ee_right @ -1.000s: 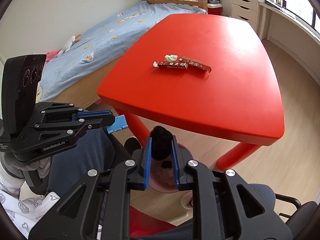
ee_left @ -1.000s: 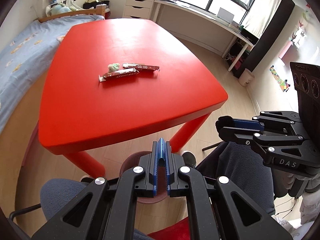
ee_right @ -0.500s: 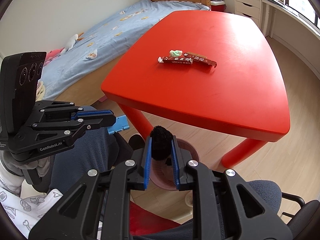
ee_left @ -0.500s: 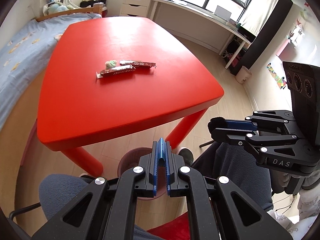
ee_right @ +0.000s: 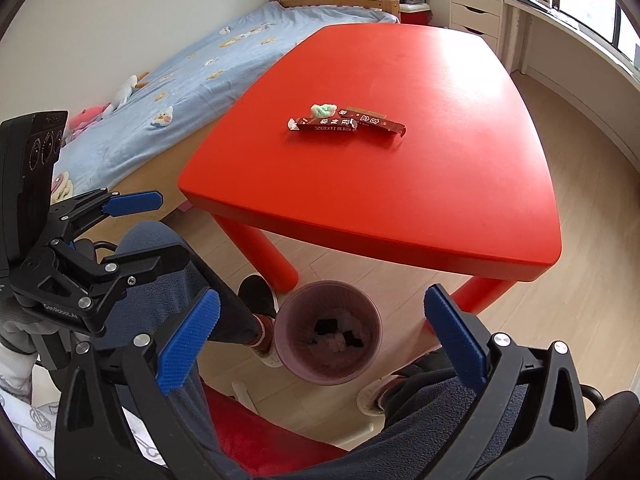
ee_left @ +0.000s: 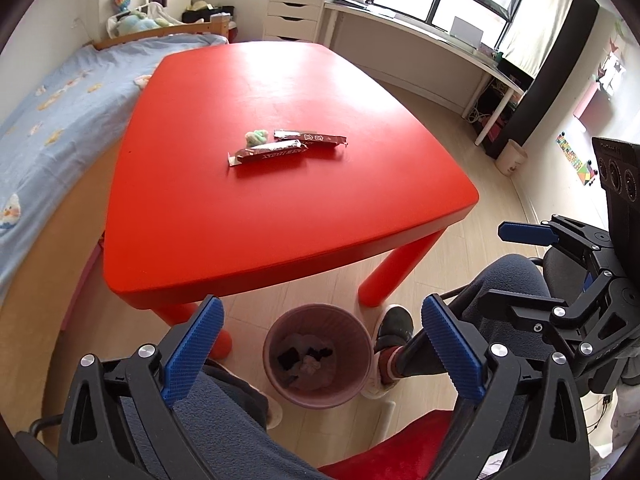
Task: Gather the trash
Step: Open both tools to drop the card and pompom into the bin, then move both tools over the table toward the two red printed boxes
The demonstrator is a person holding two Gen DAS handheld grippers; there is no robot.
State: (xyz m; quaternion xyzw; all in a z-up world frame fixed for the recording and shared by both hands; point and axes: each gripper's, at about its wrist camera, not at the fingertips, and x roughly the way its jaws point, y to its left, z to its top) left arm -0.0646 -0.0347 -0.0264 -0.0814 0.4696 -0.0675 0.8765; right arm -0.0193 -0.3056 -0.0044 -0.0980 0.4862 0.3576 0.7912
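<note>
Two dark red snack wrappers [ee_left: 269,152] [ee_left: 310,137] and a small green-white crumpled scrap [ee_left: 256,136] lie together on the red table [ee_left: 280,208]; they also show in the right wrist view [ee_right: 325,124] [ee_right: 374,121] [ee_right: 323,109]. A pink waste bin [ee_left: 319,322] stands on the floor under the table's near edge and holds dark scraps; it also shows in the right wrist view [ee_right: 327,298]. My left gripper [ee_left: 320,356] is open and empty above the bin. My right gripper [ee_right: 322,350] is open and empty above it too.
A bed with a blue cover [ee_left: 44,112] runs along the table's left side. A white desk [ee_left: 424,36] and a drawer unit [ee_left: 294,12] stand by the windows. The person's legs, shoes [ee_left: 394,320] and a red seat [ee_left: 384,452] are right below the grippers.
Both grippers went from shut to wide open over the bin. The dark fuzzy piece that the right gripper held is gone from its fingers. Both views shifted slightly.
</note>
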